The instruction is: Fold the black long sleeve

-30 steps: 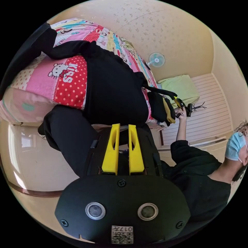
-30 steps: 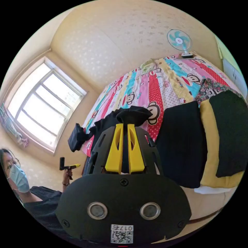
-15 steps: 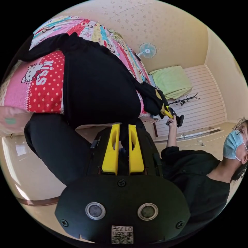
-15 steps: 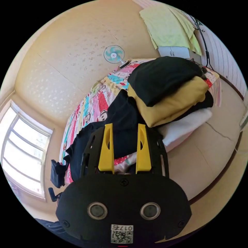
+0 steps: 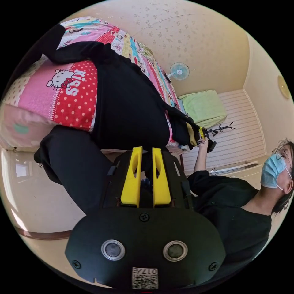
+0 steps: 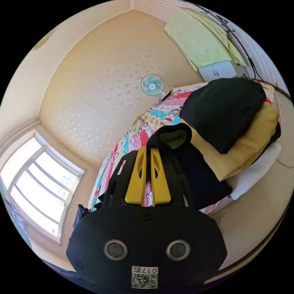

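On bed (image 5: 73, 95), both claws nearly closed: left gripper (image 5: 145, 153) and right gripper (image 6: 150, 153) each pinching black long sleeve (image 5: 128, 104)

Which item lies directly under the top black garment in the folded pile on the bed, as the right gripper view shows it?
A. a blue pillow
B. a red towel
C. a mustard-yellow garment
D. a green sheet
C: in the right gripper view the mustard-yellow garment sits right beneath the top black garment, on the bed.
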{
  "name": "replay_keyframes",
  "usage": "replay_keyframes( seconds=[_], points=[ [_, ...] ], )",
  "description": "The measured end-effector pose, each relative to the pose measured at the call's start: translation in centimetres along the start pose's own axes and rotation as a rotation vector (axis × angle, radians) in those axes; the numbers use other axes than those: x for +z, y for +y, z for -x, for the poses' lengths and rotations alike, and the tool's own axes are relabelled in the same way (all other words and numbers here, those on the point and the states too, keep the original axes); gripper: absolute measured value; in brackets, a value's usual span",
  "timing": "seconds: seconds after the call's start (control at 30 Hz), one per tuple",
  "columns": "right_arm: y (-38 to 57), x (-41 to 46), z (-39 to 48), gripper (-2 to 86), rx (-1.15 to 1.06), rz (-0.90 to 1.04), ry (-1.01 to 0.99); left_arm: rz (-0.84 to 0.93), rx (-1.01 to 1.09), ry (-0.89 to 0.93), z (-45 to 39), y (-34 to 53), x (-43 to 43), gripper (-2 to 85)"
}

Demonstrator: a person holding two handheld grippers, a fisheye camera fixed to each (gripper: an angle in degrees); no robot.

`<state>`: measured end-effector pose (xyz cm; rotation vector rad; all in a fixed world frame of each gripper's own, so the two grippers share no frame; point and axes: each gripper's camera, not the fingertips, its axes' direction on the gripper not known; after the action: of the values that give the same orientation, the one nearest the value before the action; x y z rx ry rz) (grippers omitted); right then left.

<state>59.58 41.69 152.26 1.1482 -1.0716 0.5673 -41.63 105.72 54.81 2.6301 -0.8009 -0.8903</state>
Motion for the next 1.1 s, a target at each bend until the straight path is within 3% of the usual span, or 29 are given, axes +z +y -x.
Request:
replay_keyframes(
  seconds=[0.07, 0.13, 0.2, 0.27, 0.4, 0.63, 0.77, 0.83, 0.87, 1.1],
  points=[
    [-1.0, 0.8, 2.2, 2.5, -0.073, 0.009, 0.086, -0.009, -0.006, -0.003, 0.4, -0.2, -0.4, 6.4],
    [-2.3, 4.0, 1.0, 2.3, 0.033, 0.058, 0.295, -0.035, -0.013, 0.021, 1.2, -0.6, -0.8, 6.5],
    [-2.1, 5.8, 0.6, 2.2, 0.127, 0.071, 0.335, -0.060, -0.015, 0.060, 1.8, -0.8, -1.1, 6.6],
    [-1.2, 6.4, 4.2, 2.3, 0.042, -0.012, 0.255, -0.077, -0.018, 0.089, 2.4, -0.9, -1.5, 6.6],
    [2.0, 12.4, 19.8, 2.4, -0.333, -0.109, 0.213, -0.112, -0.055, 0.081, 4.2, -0.8, -3.0, 6.6],
    [15.0, 30.8, 39.0, 3.3, -0.665, 0.180, -0.155, -0.324, -0.115, 0.127, 7.2, 0.4, -6.0, 8.2],
    [26.7, 40.4, 40.4, 4.9, -0.765, 0.472, -0.164, -0.492, -0.170, 0.152, 9.6, 0.4, -7.8, 11.1],
    [33.9, 46.0, 38.9, 7.0, -0.792, 0.750, 0.015, -0.597, -0.179, 0.156, 11.0, -1.0, -9.2, 13.1],
    [35.2, 46.6, 38.4, 7.3, -0.785, 0.796, 0.050, -0.616, -0.178, 0.147, 11.3, -1.6, -9.5, 13.5],
    [35.7, 38.9, 34.6, 7.7, -0.868, 0.643, 0.017, -0.720, -0.183, -0.099, 14.6, -11.7, -10.0, 15.5]
  ],
)
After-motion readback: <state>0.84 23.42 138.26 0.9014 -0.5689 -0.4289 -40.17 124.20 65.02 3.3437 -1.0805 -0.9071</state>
